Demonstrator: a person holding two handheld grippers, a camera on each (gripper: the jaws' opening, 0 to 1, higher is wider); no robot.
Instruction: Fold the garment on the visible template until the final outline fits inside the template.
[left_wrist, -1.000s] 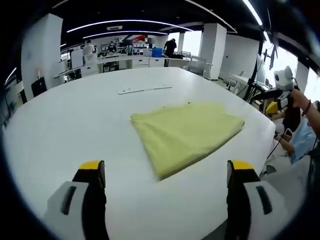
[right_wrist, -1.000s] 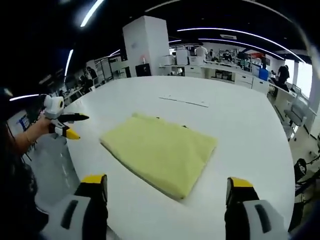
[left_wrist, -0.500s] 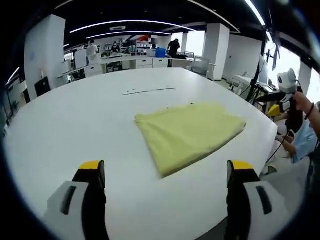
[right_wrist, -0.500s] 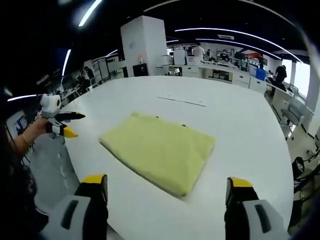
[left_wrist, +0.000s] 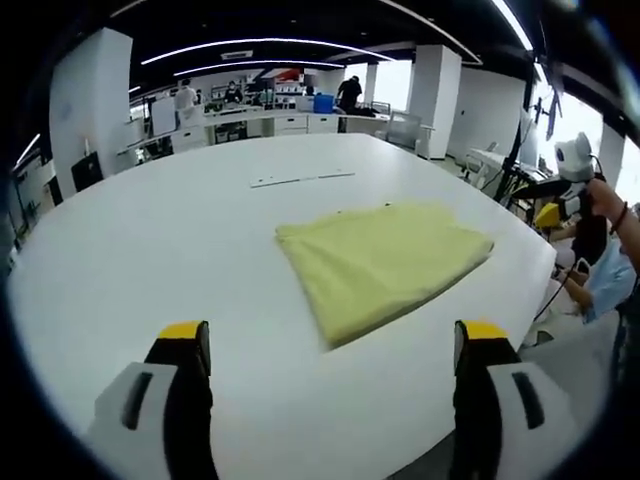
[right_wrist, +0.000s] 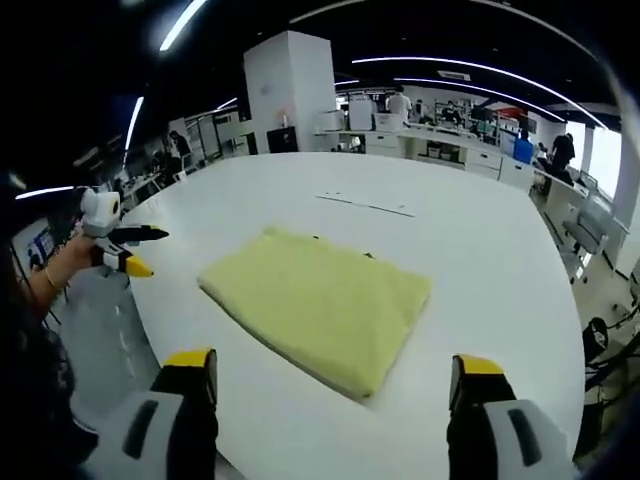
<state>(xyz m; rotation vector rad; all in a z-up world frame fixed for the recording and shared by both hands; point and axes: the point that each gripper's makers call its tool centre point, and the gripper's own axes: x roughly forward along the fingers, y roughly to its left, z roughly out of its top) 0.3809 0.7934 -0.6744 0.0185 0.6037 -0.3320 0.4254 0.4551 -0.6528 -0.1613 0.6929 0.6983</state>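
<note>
A pale yellow garment lies folded into a flat, roughly rectangular pad on the white table. In the right gripper view the same garment sits mid-table, with small dark marks at its far edge. My left gripper is open and hangs over the table's near edge, short of the cloth and holding nothing. My right gripper is also open and holds nothing, at the opposite side of the table. Each view catches the other tool off the table's edge: the right gripper and the left gripper.
A thin pale strip lies on the table beyond the garment, also visible as the strip. Desks, white pillars and people stand far behind. A person's arm is at the right.
Both views have drifted slightly with the hands. The garment has not moved and both grippers have stayed open.
</note>
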